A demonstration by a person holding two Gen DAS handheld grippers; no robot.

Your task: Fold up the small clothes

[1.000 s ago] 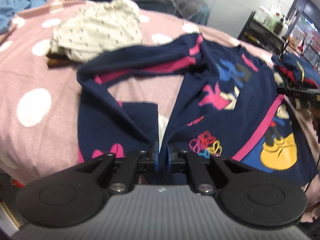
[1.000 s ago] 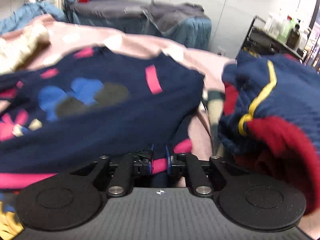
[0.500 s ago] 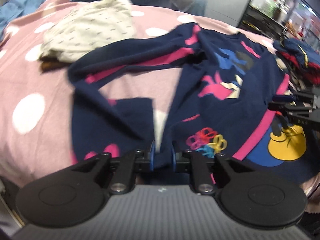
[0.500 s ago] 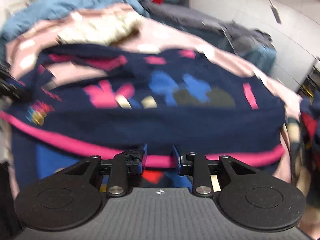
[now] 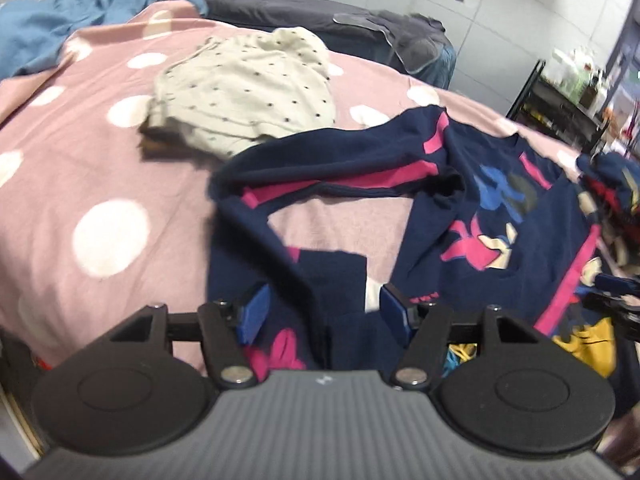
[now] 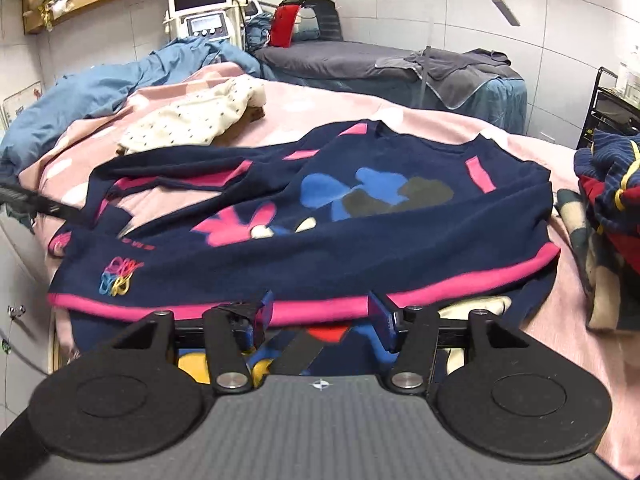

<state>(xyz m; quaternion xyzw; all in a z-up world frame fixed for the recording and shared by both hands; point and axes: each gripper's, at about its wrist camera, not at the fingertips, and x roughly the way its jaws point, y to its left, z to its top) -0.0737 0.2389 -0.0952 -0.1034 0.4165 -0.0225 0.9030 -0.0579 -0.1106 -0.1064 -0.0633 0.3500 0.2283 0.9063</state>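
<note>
right wrist view: navy sweater [image 6: 360,216] with pink trim, spread on the pink polka-dot bed [image 6: 440,120], long axis running left to right, neckline at the far side, pink hem nearest. right gripper [image 6: 320,312] fingers wide apart, hem lying between them, nothing clamped. left wrist view: left gripper [image 5: 322,308] fingers wide apart over the folded sleeve, gripping nothing. cream dotted garment [image 5: 248,92] lies just beyond the sweater.

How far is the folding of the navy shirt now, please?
Done: the navy shirt has its bottom part folded up, pink hem on top. In hand: nothing; the left gripper and right gripper are both open over it. Left: the sleeve is spread out, and the striped clothes lie unfolded.
</note>
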